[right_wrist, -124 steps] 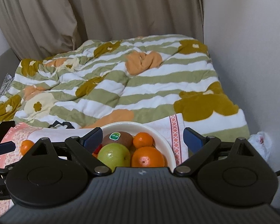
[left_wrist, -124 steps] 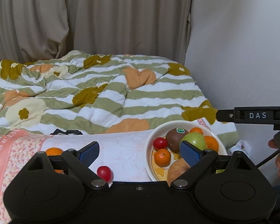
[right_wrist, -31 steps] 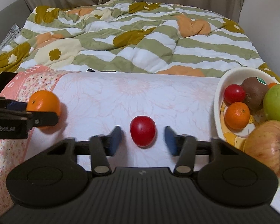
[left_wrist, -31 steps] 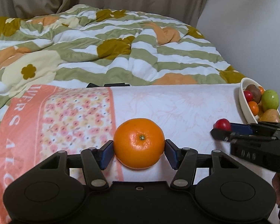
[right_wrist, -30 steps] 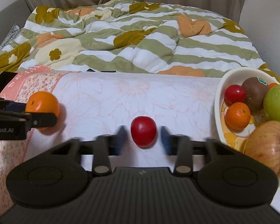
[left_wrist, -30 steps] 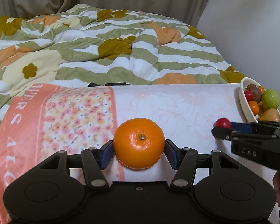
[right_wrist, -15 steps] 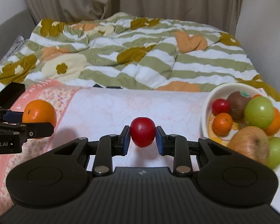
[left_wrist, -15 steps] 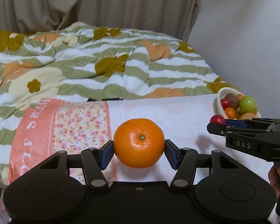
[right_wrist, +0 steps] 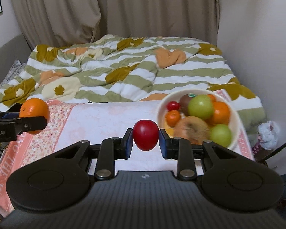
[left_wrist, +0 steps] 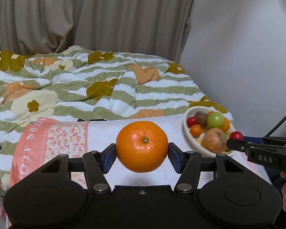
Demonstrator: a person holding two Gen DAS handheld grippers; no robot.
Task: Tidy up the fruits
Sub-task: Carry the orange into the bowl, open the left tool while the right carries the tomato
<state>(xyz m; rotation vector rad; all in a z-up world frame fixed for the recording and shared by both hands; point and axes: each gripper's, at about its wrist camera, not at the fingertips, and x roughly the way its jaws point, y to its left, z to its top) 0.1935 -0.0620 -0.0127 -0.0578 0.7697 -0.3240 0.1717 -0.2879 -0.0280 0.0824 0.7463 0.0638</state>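
In the left wrist view the left hand-held gripper (left_wrist: pixel 142 155), clenched on the orange (left_wrist: pixel 142 146), has lifted it off the worktop (left_wrist: pixel 101 131) left of the bowl (left_wrist: pixel 186 127), and in the right wrist view the right hand-held gripper (right_wrist: pixel 145 144) has closed on the small red fruit (right_wrist: pixel 145 135) and raised it just beside the bowl (right_wrist: pixel 236 122), so both look ready to go in.

beige curtains (right_wrist: pixel 124 9) behind a bed (right_wrist: pixel 124 72), white wall (left_wrist: pixel 238 47) beside

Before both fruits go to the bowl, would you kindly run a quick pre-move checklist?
1. Left gripper jaws clamp the orange: ok.
2. Right gripper jaws clamp the red fruit: ok.
3. Both fruits lifted off the floral cloth: ok.
4. Bowl upright on the cloth: ok.
5. Free room in the bowl for the orange: cannot tell; it looks crowded.
6. Grippers apart from each other: ok.
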